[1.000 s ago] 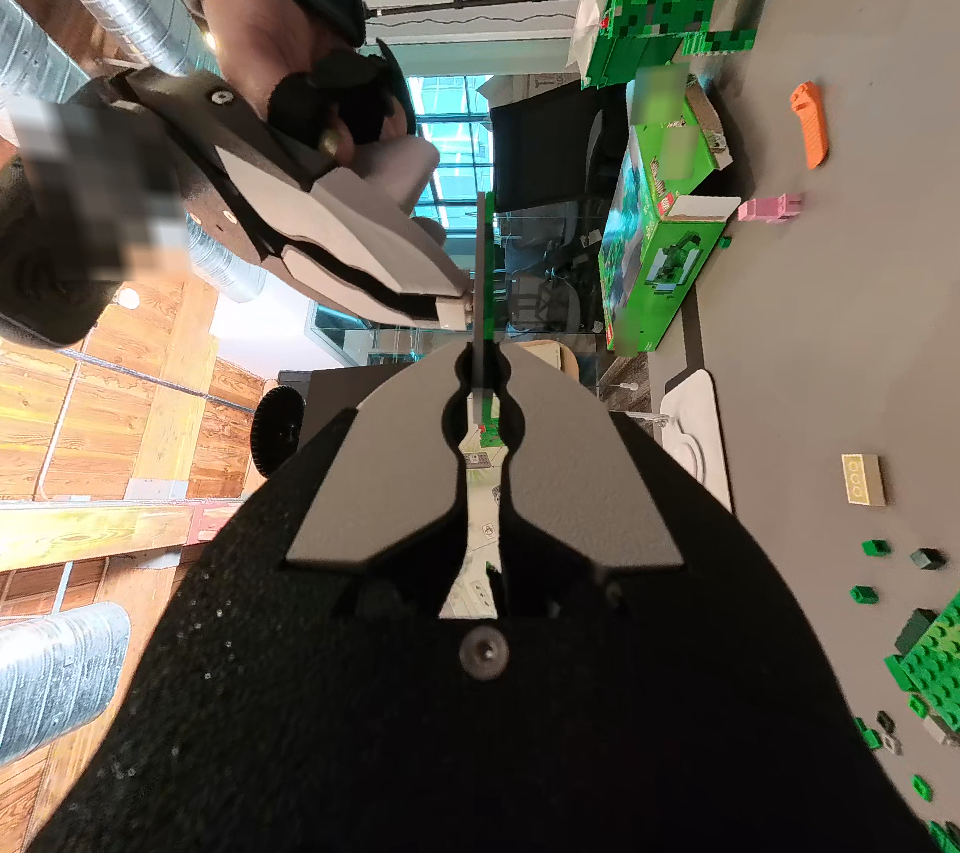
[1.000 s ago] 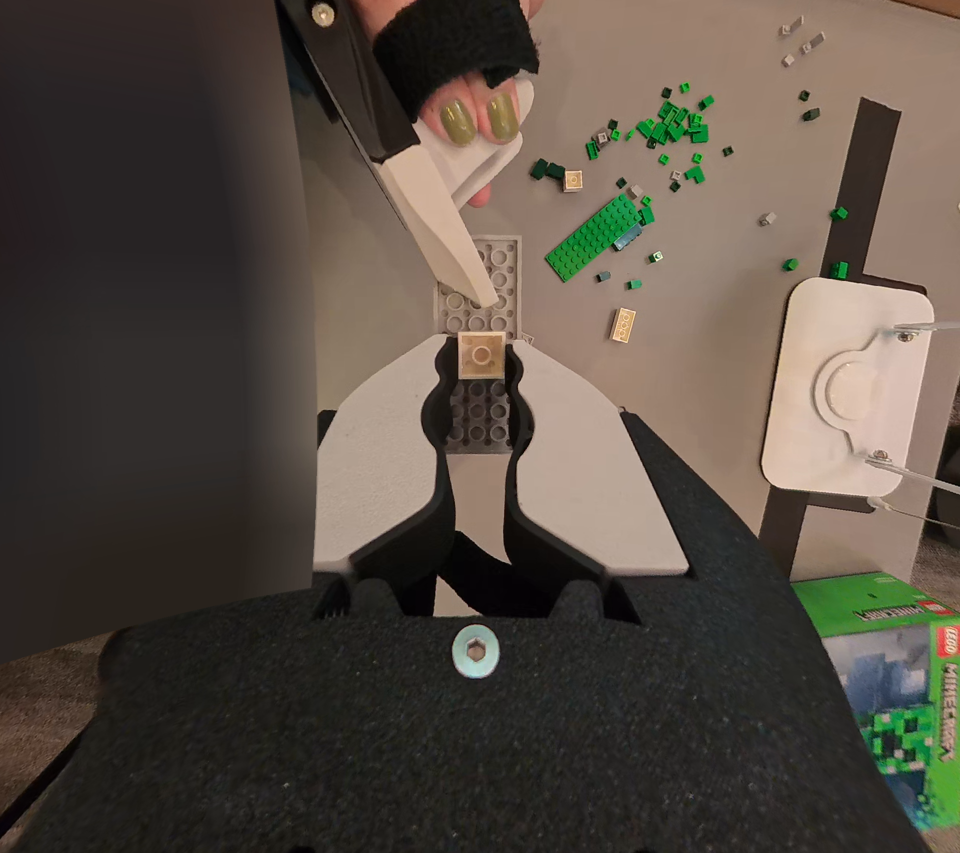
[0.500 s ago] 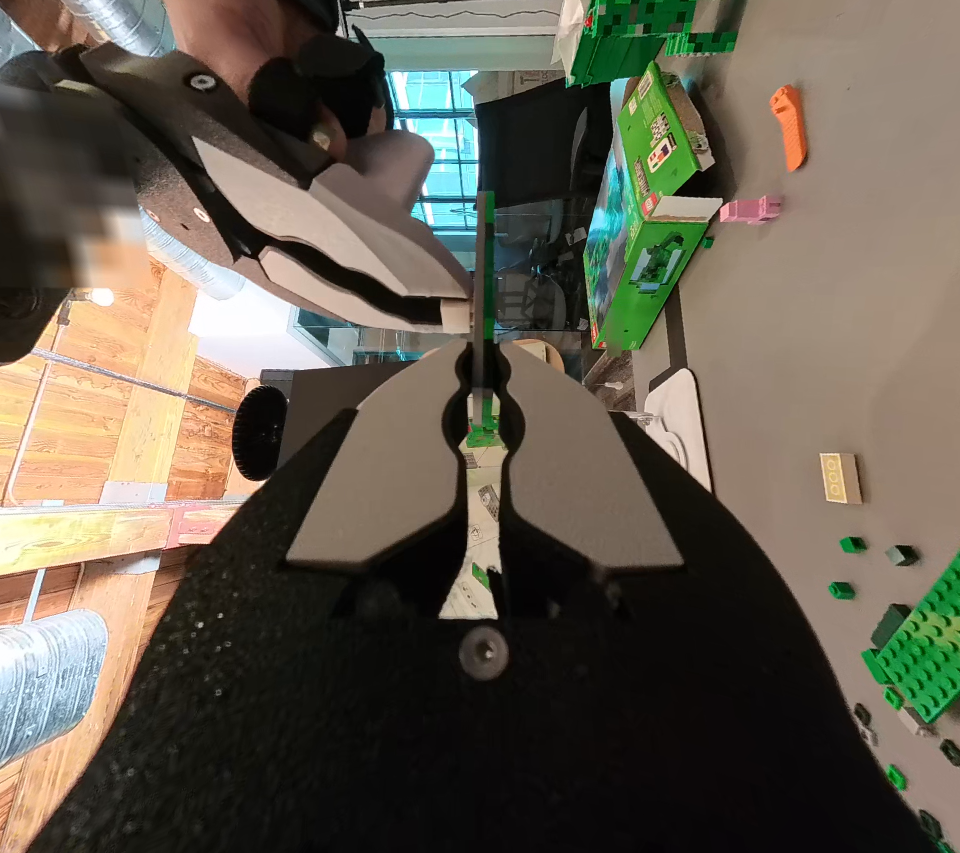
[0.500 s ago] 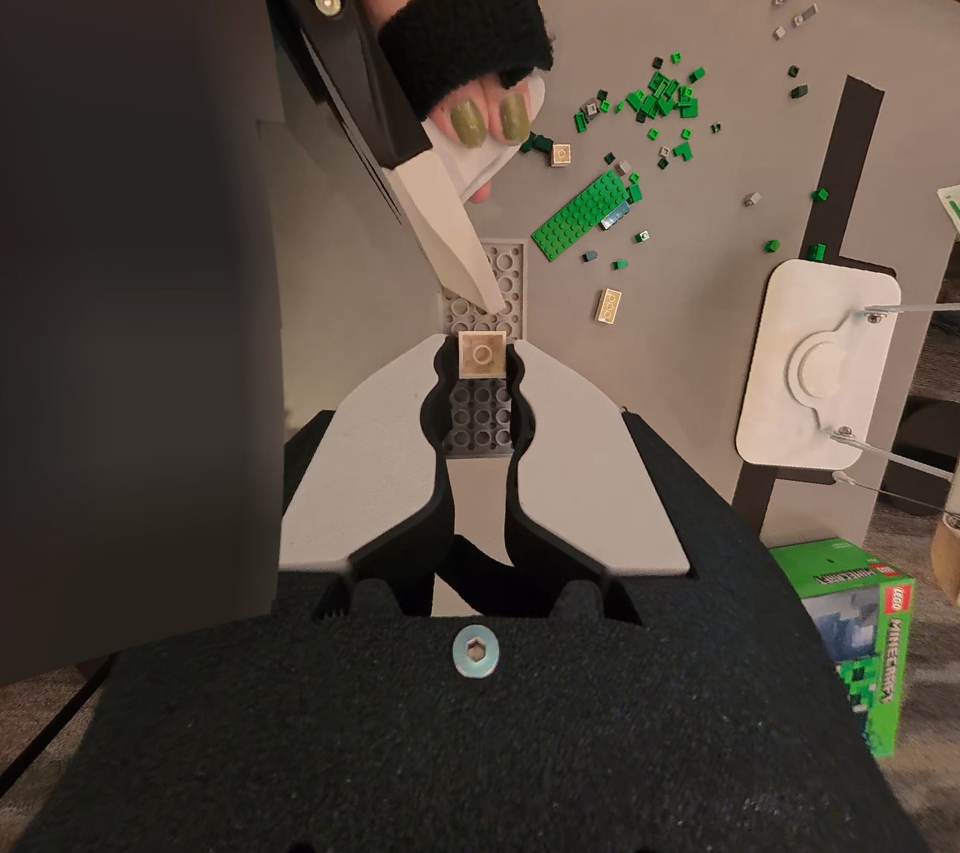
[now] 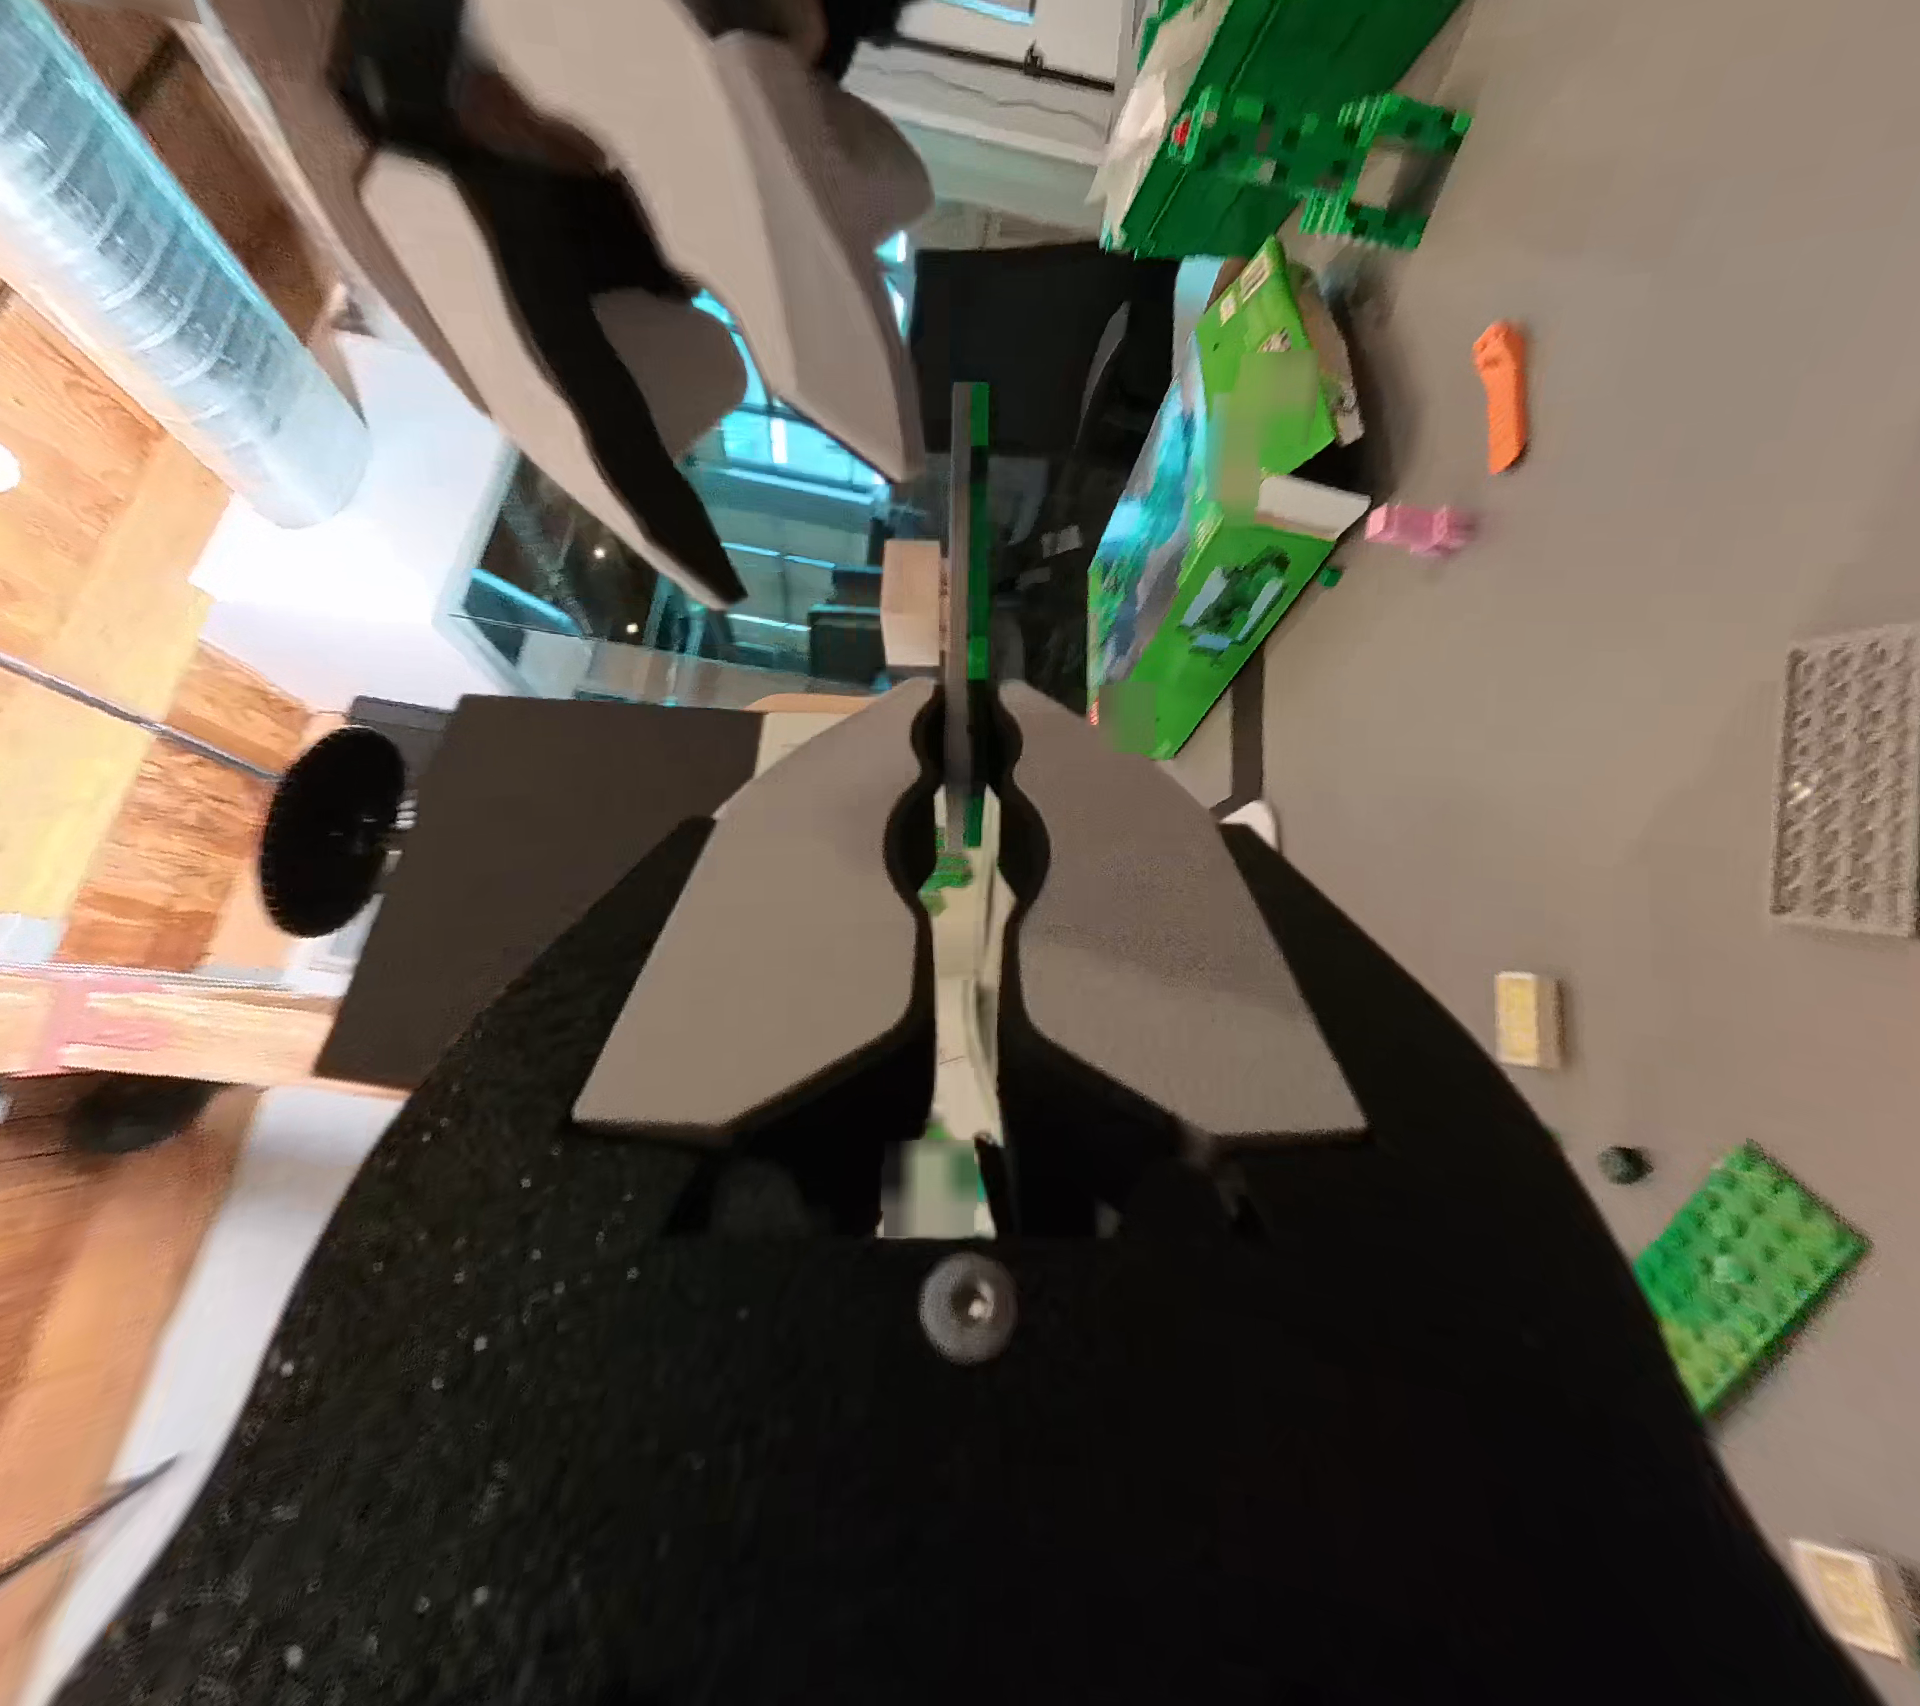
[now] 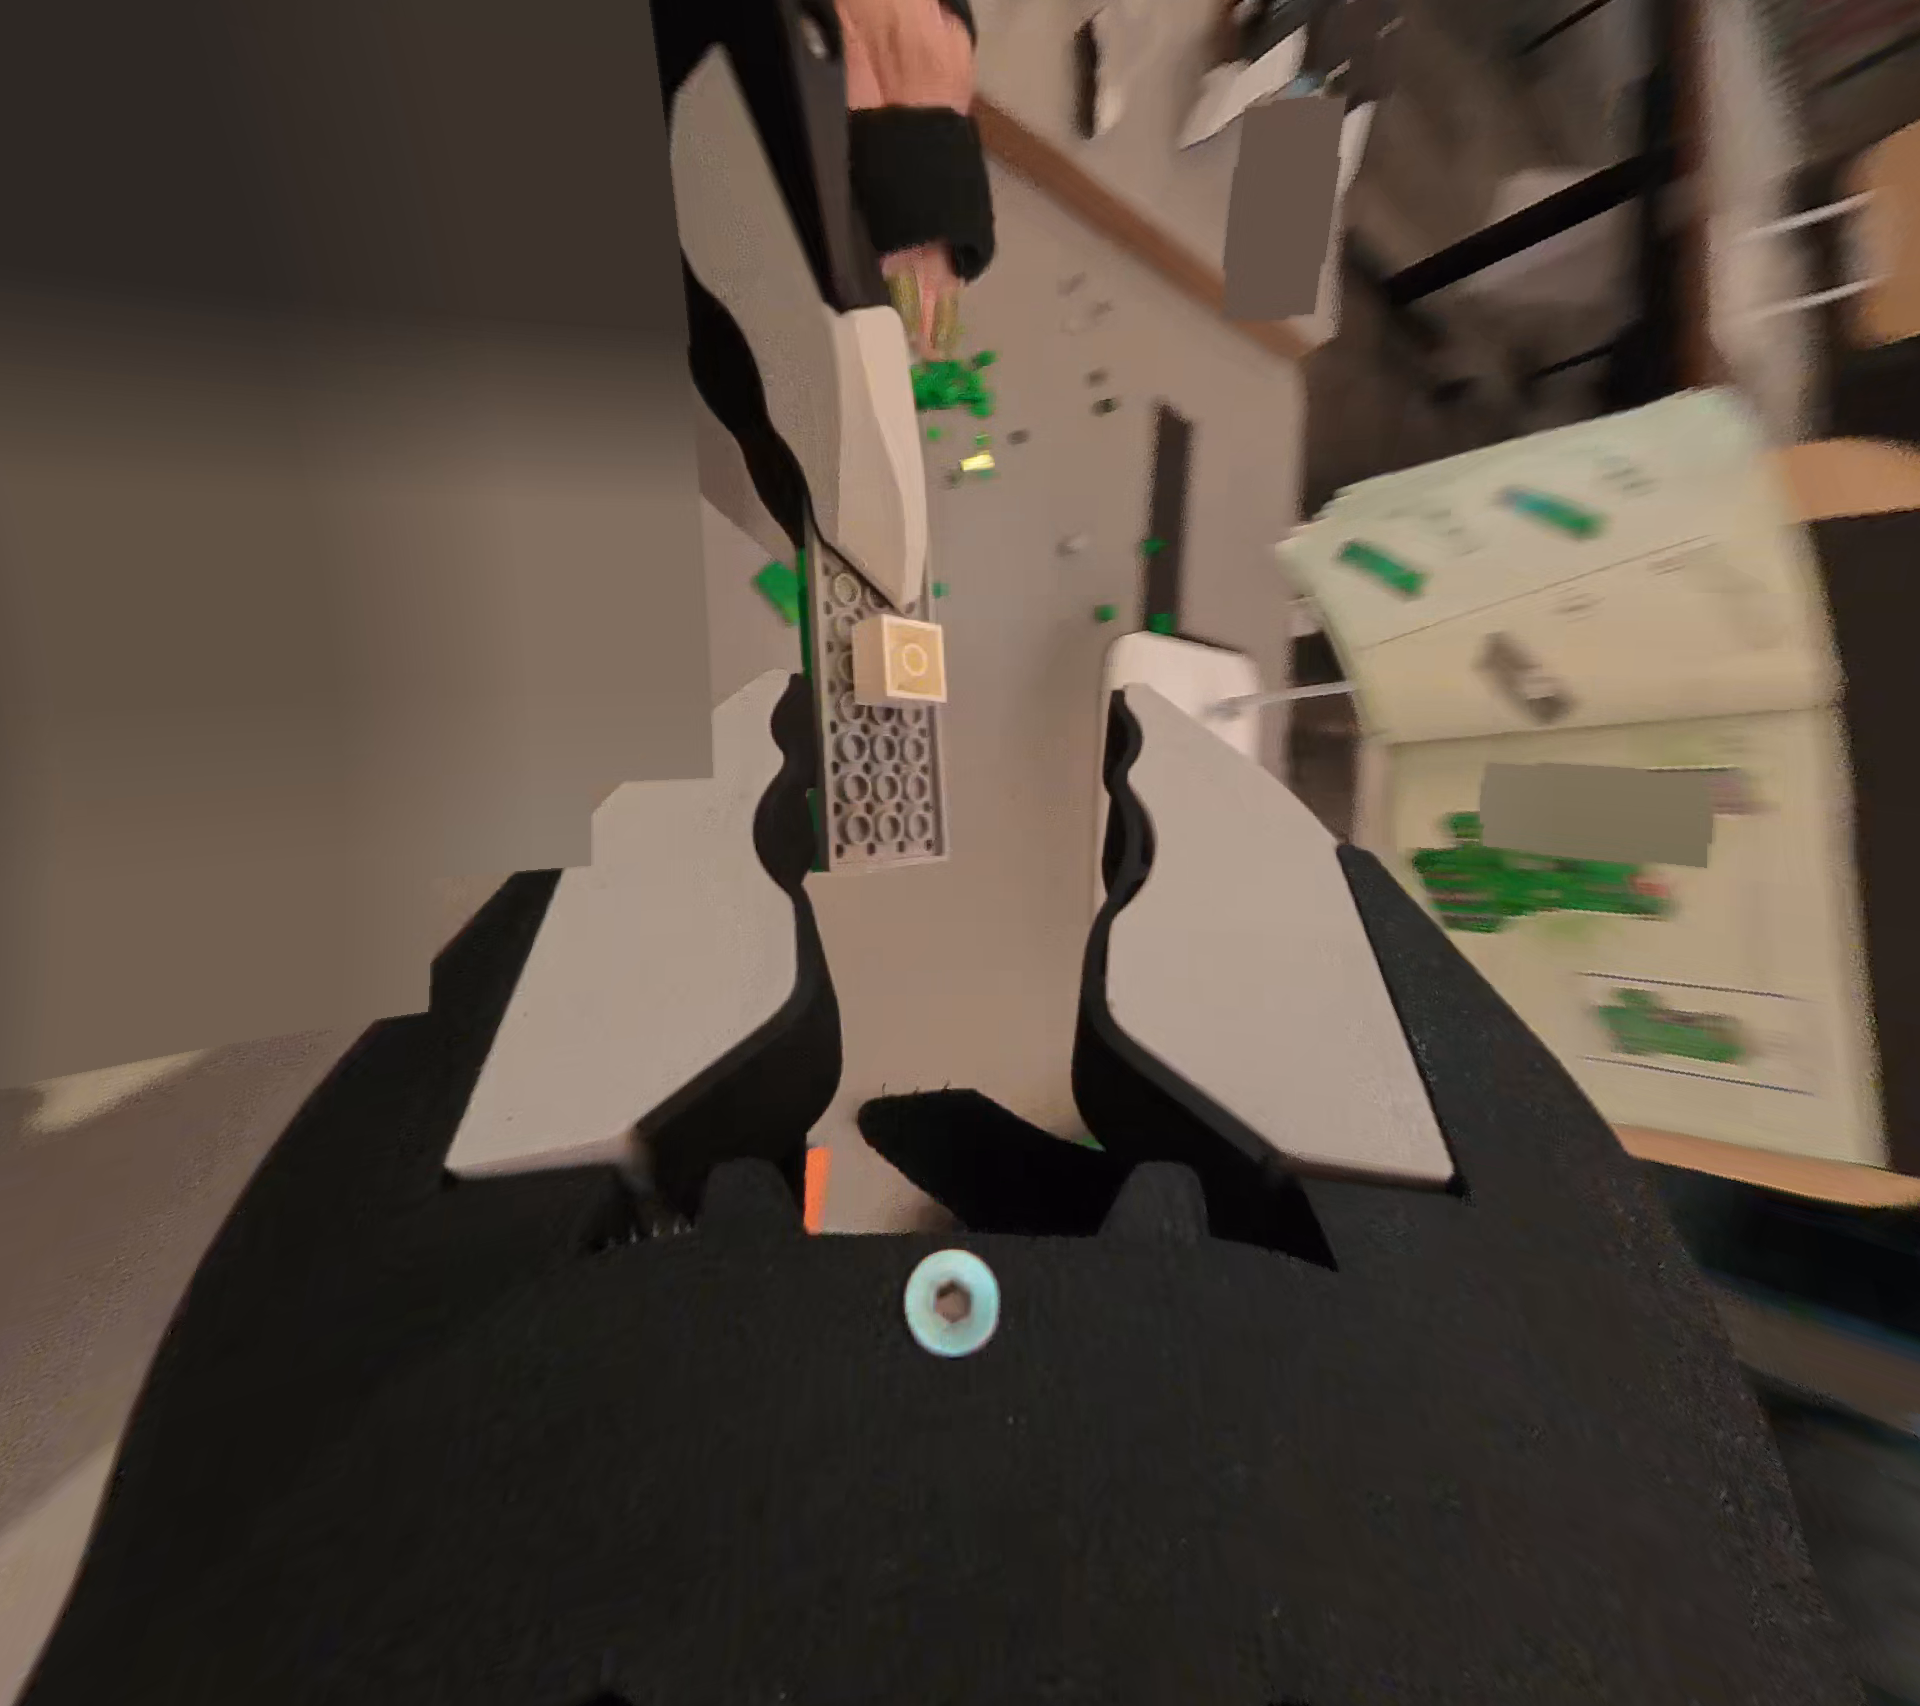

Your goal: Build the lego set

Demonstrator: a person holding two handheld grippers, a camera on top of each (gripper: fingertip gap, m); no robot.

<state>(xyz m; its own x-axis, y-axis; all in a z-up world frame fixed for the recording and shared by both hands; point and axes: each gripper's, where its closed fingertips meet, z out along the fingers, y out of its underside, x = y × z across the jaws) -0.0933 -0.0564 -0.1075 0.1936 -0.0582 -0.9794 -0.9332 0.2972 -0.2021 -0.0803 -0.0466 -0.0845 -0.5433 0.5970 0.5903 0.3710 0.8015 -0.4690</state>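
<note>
Grey and thin, a studded plate (image 5: 961,555) stands edge-on, clenched between the left gripper's (image 5: 966,706) pads, green pieces on its far face. A tan square brick (image 6: 902,661) sticks to the plate's underside, just below the left gripper's fingertip (image 6: 883,513). Right of the plate, the right gripper (image 6: 951,700) is released, jaws wide, its left pad just beside the plate's edge. Further right lie a white pad (image 6: 1184,680) and blurred instruction sheets (image 6: 1558,596).
</note>
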